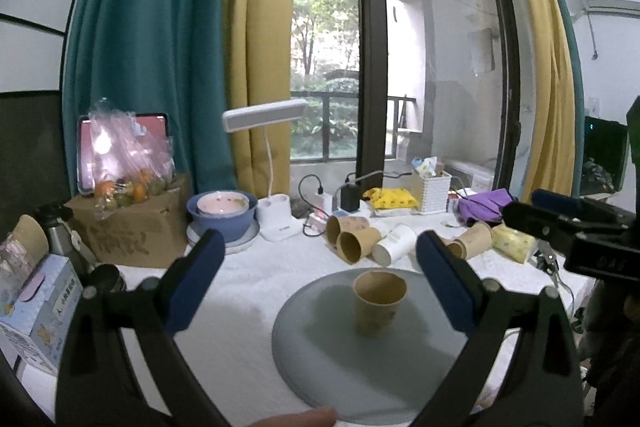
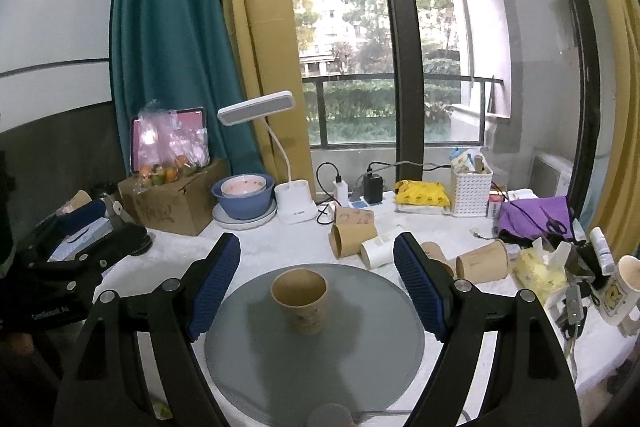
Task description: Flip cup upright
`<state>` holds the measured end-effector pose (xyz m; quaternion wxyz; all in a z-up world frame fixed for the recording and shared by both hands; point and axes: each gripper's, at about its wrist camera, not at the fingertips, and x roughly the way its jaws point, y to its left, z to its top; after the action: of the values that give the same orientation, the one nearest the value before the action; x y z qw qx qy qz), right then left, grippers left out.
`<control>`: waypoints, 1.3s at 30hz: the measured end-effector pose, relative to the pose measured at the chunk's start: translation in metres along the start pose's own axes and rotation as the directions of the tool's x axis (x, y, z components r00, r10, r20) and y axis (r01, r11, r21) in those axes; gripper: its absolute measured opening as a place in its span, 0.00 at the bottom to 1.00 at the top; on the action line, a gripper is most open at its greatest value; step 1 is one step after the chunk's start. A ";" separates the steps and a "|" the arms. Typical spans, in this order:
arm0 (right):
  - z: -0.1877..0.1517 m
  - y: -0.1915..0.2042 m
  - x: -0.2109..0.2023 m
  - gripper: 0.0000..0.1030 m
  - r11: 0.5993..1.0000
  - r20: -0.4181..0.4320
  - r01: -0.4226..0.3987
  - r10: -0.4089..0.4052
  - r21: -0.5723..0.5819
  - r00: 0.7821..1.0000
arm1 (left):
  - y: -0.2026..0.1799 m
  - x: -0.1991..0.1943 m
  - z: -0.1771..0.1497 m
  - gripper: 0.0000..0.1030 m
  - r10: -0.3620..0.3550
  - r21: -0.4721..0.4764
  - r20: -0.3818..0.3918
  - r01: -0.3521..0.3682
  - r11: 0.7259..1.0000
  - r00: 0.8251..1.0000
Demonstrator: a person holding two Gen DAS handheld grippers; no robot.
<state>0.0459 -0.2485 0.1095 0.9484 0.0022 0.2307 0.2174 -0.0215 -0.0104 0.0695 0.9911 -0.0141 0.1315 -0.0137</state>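
A brown paper cup point(image 1: 379, 303) stands upright, mouth up, on a round grey plate point(image 1: 320, 347). It also shows in the right wrist view point(image 2: 302, 301) on the same plate point(image 2: 248, 367). My left gripper point(image 1: 316, 283) is open and empty, its blue-padded fingers wide apart, the cup between and beyond them. My right gripper point(image 2: 318, 283) is open and empty, the cup between and just beyond its fingers. The right gripper shows at the right edge of the left view point(image 1: 568, 223).
Several paper cups lie on their sides behind the plate point(image 1: 356, 243), point(image 2: 352, 239). Behind them are a desk lamp point(image 2: 290, 203), stacked bowls point(image 2: 244, 195), a cardboard box point(image 2: 172, 203), a white basket point(image 2: 470, 191), a purple cloth point(image 2: 536, 215), a mug point(image 2: 620, 295) and a tissue box point(image 1: 36, 311).
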 end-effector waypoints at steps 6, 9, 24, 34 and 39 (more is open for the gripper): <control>0.000 0.000 0.000 0.79 1.000 -0.002 0.002 -0.002 -0.002 1.000 | 0.003 0.001 -0.002 0.95 -0.013 -0.013 -0.019 0.013 1.000 1.000; 0.000 0.001 0.001 0.79 1.000 -0.004 0.003 -0.003 -0.002 1.000 | 0.002 0.000 -0.003 0.95 -0.017 -0.012 -0.017 0.017 1.000 1.000; -0.004 0.000 0.005 0.79 1.000 -0.018 -0.006 0.006 0.004 1.000 | -0.001 -0.001 -0.007 0.95 -0.043 -0.010 -0.019 0.043 0.999 0.999; -0.006 -0.001 0.007 0.79 1.000 -0.028 -0.008 0.008 0.005 1.000 | 0.003 0.001 -0.009 0.95 -0.040 -0.019 -0.012 0.039 0.999 0.999; -0.007 -0.001 0.007 0.79 1.000 -0.030 -0.009 0.009 0.005 1.000 | 0.003 0.001 -0.009 0.95 -0.044 -0.017 -0.015 0.043 0.999 0.999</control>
<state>0.0489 -0.2470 0.1001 0.9439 0.0024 0.2455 0.2209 -0.0231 -0.0073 0.0606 0.9894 -0.0250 0.1389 -0.0343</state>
